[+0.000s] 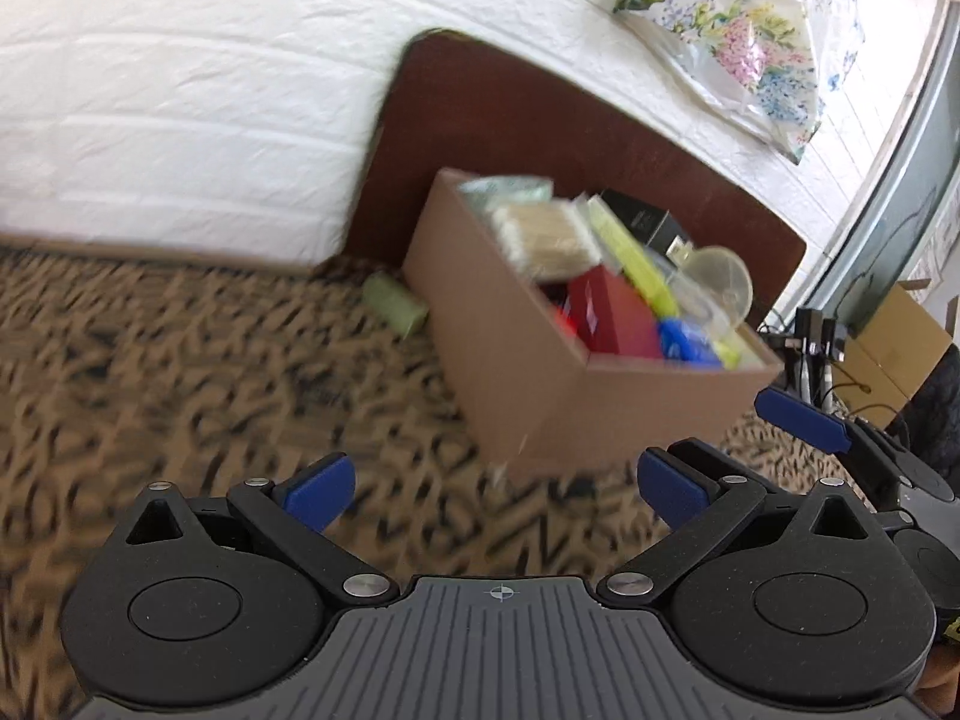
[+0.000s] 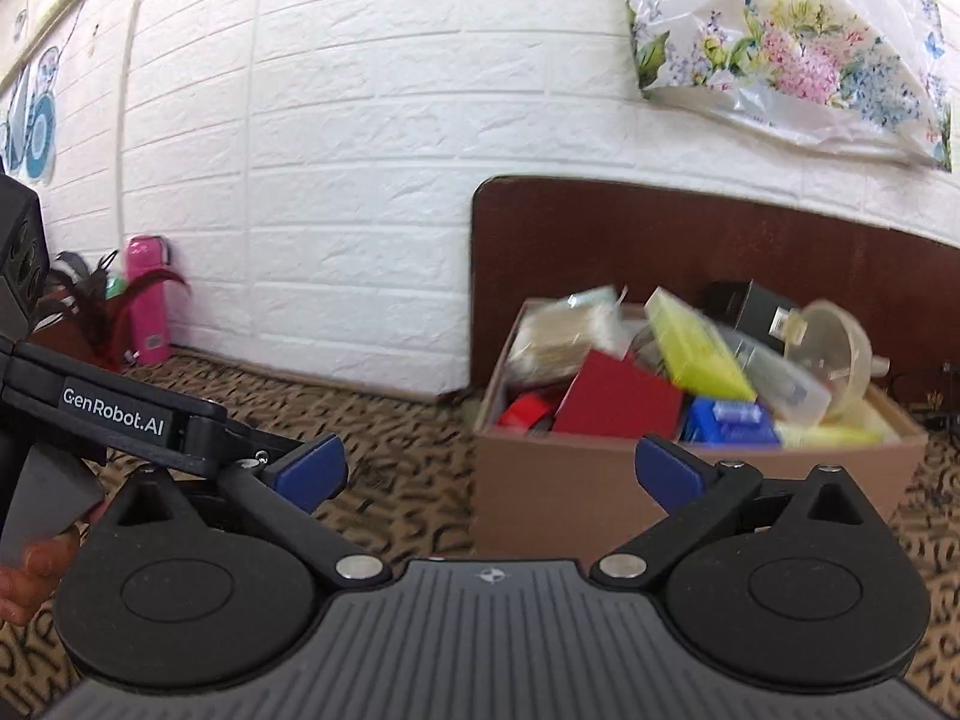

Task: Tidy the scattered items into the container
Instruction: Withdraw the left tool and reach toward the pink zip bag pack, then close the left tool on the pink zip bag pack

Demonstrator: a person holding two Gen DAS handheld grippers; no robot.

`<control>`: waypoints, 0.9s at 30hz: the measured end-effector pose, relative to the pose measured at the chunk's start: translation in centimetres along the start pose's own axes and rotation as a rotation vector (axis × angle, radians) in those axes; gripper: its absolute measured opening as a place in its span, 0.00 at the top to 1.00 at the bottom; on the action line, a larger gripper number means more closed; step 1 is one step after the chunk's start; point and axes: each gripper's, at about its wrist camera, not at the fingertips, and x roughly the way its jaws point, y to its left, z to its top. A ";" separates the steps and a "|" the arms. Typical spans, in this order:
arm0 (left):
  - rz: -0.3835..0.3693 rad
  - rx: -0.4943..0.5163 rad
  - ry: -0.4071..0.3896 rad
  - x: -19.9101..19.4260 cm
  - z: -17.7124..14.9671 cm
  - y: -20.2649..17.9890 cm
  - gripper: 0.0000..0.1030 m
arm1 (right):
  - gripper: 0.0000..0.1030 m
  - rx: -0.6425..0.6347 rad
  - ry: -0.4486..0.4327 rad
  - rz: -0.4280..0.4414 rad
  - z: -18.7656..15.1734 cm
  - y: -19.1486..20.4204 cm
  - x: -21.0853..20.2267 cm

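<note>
Left wrist view gives me the left gripper (image 1: 498, 489) with its blue pads spread wide and nothing between them, hanging over the leopard-patterned cloth (image 1: 180, 360). Ahead sits the brown cardboard box (image 1: 510, 354), packed full: a red box (image 1: 612, 312), a yellow-green packet (image 1: 630, 252), a pack of cotton swabs (image 1: 540, 234), a blue packet (image 1: 684, 342), a clear round lid (image 1: 720, 282). A pale green roll (image 1: 396, 303) lies on the cloth just beside the box, against its left wall. My right gripper (image 2: 489, 471) is likewise released and empty, facing the same box. A dark brown board (image 2: 660, 234) leans on the white brick wall (image 2: 300, 180) behind it.
</note>
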 end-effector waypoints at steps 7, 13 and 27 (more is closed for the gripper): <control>0.084 0.044 0.002 -3.7 -6.0 1.6 0.00 | 0.00 0.081 0.112 0.046 -5.0 3.6 -2.0; 0.143 0.138 0.025 -4.8 -8.8 2.7 0.00 | 0.00 0.095 0.246 0.037 -8.7 6.0 -2.2; 0.048 0.021 0.124 -2.5 -7.5 4.9 0.02 | 0.06 0.069 0.300 0.015 -8.8 6.7 -0.7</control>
